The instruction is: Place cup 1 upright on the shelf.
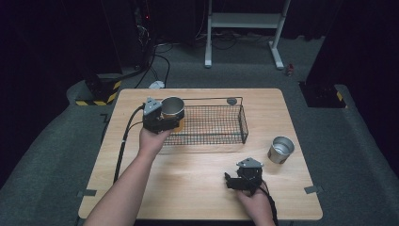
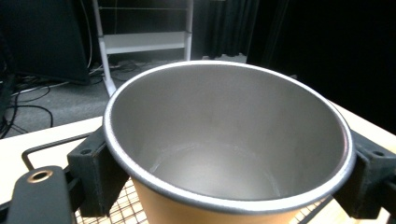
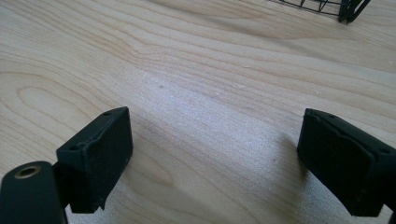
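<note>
L gripper clamps orange cup upright over wire basket at 10 o'clock, prob. for drop-in; R gripper, jaws wide and empty, idles at 5 o'clock.

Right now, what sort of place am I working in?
Probably a lab or recording studio, not a home: a wooden table stands on grey carpet amid black curtains, with hazard-striped floor weights, loose cables and a white equipment stand behind.
</note>
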`<state>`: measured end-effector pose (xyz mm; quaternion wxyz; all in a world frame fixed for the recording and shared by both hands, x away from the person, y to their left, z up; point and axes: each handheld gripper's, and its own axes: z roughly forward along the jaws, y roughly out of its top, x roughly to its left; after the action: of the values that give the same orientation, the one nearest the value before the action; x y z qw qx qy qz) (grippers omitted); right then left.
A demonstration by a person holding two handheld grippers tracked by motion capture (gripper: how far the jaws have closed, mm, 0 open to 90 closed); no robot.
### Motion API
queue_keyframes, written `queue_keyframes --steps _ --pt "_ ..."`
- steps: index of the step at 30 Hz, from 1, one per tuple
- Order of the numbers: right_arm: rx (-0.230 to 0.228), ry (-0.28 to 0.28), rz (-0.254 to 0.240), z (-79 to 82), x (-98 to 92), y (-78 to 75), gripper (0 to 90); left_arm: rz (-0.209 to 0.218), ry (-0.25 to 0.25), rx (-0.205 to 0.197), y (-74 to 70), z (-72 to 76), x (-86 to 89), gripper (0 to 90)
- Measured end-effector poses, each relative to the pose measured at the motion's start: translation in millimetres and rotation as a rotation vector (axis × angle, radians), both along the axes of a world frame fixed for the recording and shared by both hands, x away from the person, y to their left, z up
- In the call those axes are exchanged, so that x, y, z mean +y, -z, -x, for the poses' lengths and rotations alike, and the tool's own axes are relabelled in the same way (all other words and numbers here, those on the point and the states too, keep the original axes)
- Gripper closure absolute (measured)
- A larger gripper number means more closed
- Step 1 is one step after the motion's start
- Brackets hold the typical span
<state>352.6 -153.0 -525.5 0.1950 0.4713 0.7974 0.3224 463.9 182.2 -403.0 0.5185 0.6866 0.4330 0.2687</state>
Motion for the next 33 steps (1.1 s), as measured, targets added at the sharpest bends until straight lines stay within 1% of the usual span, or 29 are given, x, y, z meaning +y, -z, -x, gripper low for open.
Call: queue_keyframes --steps 2,4,6,9,12,14,17,21,25,29,33 --pt "0.000 0.000 0.000 0.0 0.0 0.0 10.2 -0.017 -0.008 -0.003 1.7 -2.3 0.0 13.4" --pt "0.000 -0.001 0.001 0.0 0.0 0.0 10.2 -0.016 -0.016 0.011 3.8 -5.3 0.5 13.4" --pt "0.000 -0.001 0.001 0.0 0.0 0.0 10.3 -0.024 -0.027 0.015 5.7 -7.8 1.5 13.3" --pt "-0.001 -0.001 0.001 0.0 0.0 0.0 10.3 -0.034 -0.057 0.022 9.5 -11.1 3.1 13.3" --pt "0.000 -0.001 0.001 -0.1 0.0 0.0 10.2 -0.042 -0.067 0.034 13.0 -14.2 4.5 13.3" --pt "0.000 -0.001 0.001 0.0 0.0 0.0 10.2 -0.040 -0.071 0.043 15.2 -16.2 5.3 13.3" --pt "-0.001 -0.001 0.001 0.0 0.0 0.0 10.2 -0.030 -0.085 0.070 19.5 -19.5 5.7 13.3" --pt "0.000 -0.001 0.001 0.0 0.0 0.0 10.2 -0.029 -0.099 0.101 24.1 -23.0 5.1 13.3" --pt "0.000 0.000 0.001 0.0 0.0 0.0 10.3 -0.042 -0.109 0.127 29.3 -26.2 3.3 13.3" --pt "0.000 -0.001 0.001 0.0 0.0 0.0 10.2 -0.062 -0.115 0.139 33.3 -27.6 0.0 13.2" --pt "0.000 -0.001 0.001 0.0 0.0 0.0 10.2 -0.078 -0.116 0.160 37.6 -29.2 -2.4 13.2"
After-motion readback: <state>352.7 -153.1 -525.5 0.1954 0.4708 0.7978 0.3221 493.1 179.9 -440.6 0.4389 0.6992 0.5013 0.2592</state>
